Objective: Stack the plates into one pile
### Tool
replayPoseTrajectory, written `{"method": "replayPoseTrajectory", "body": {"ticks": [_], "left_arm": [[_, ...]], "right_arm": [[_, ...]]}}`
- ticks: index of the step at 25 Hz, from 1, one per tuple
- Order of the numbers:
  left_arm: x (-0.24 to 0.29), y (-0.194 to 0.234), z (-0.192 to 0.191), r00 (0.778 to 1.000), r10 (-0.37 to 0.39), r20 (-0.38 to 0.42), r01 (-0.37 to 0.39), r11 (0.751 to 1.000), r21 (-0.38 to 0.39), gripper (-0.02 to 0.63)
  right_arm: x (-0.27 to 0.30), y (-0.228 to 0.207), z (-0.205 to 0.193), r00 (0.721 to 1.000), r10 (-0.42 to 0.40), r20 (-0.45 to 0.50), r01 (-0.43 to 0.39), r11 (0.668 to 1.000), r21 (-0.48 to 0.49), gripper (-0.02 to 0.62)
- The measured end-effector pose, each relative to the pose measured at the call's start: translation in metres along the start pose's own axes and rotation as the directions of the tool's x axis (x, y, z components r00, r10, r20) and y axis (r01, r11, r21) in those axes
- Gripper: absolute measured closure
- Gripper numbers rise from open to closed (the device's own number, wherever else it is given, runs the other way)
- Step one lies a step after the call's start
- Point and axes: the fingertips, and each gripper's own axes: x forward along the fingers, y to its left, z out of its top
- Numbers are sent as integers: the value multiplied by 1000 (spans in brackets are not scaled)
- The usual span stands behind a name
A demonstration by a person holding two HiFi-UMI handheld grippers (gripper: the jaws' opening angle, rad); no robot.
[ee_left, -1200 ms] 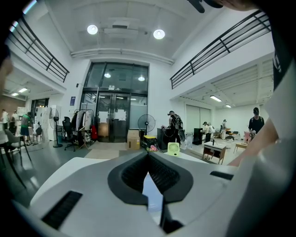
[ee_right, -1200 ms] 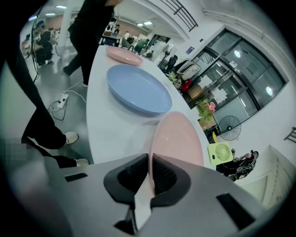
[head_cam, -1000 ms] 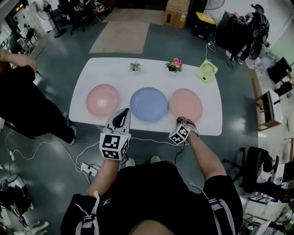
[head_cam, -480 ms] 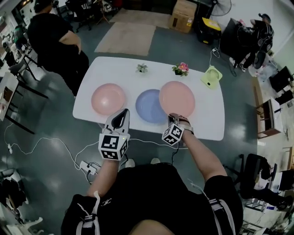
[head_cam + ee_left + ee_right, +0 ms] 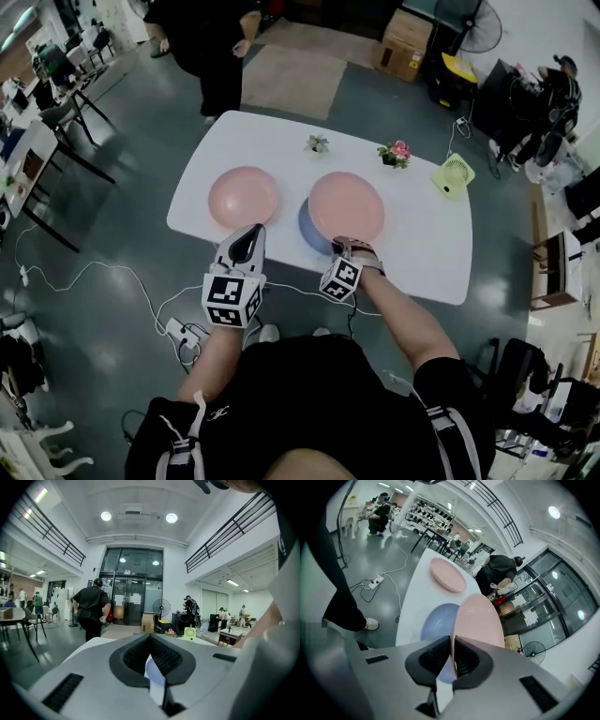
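Three plates belong to the white table (image 5: 422, 246). A pink plate (image 5: 244, 195) lies flat at the left. My right gripper (image 5: 340, 244) is shut on the near rim of a second pink plate (image 5: 347, 206) and holds it tilted above the blue plate (image 5: 309, 232), which it mostly hides. The right gripper view shows the rim of that pink plate (image 5: 480, 620) between the pads, with the blue plate (image 5: 436, 620) under it and the other pink plate (image 5: 447, 574) beyond. My left gripper (image 5: 251, 231) hovers shut and empty before the table's near edge.
At the table's far side stand a small plant (image 5: 318, 142), a pot of pink flowers (image 5: 397, 152) and a green fan (image 5: 454, 174). A person (image 5: 220, 37) walks beyond the table. A power strip (image 5: 178, 330) and cables lie on the floor by my feet.
My right gripper has carried the pink plate from the table's right side leftwards to above the blue plate. The left gripper has hardly shifted. The person has walked round behind the table.
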Motion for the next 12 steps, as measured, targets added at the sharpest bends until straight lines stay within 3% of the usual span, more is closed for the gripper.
{"method": "replayPoseTrajectory", "body": {"ticks": [12], "left_arm": [[-19,18,-2,999,38,0,-38,999,-32,594]], "right_arm": [[22,48,8,990,126,-64,-127,992,-26,554]]}}
